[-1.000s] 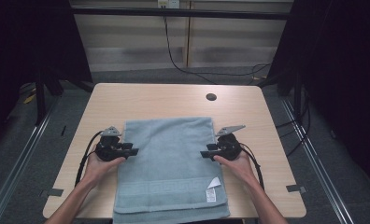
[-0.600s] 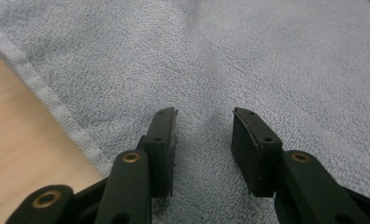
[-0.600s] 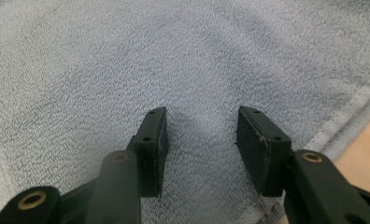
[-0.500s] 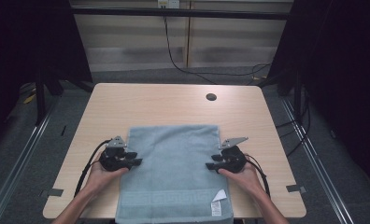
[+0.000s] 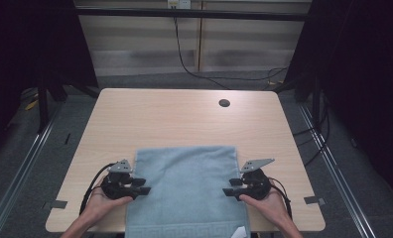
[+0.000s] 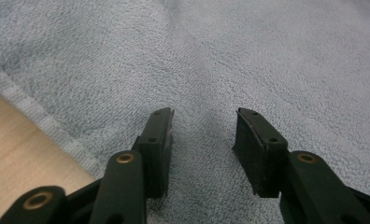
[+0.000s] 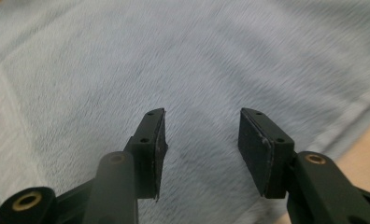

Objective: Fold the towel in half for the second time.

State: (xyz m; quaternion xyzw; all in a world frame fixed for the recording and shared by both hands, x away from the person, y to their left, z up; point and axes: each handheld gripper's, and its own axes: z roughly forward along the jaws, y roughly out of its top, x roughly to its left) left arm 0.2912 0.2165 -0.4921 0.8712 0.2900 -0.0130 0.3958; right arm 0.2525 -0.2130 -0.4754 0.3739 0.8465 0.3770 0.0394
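Observation:
A light blue towel (image 5: 187,188) lies flat on the near half of the wooden table (image 5: 184,119), and its near end hangs over the front edge. My left gripper (image 5: 146,186) rests at the towel's left edge, pointing inward. In the left gripper view the left gripper (image 6: 204,116) is open over the towel (image 6: 220,56), the hem just to its left. My right gripper (image 5: 226,192) sits at the towel's right edge, also pointing inward. In the right gripper view the right gripper (image 7: 202,114) is open over the towel (image 7: 197,60), nothing pinched between its jaws.
A round dark cable hole (image 5: 224,103) sits at the table's far right. A white label (image 5: 240,232) shows at the towel's near right corner. Bits of grey tape (image 5: 313,200) mark the table's near corners. Dark frames and rails flank the table.
Both grippers and the towel have slid toward the near edge of the table. More of the towel now hangs over the front.

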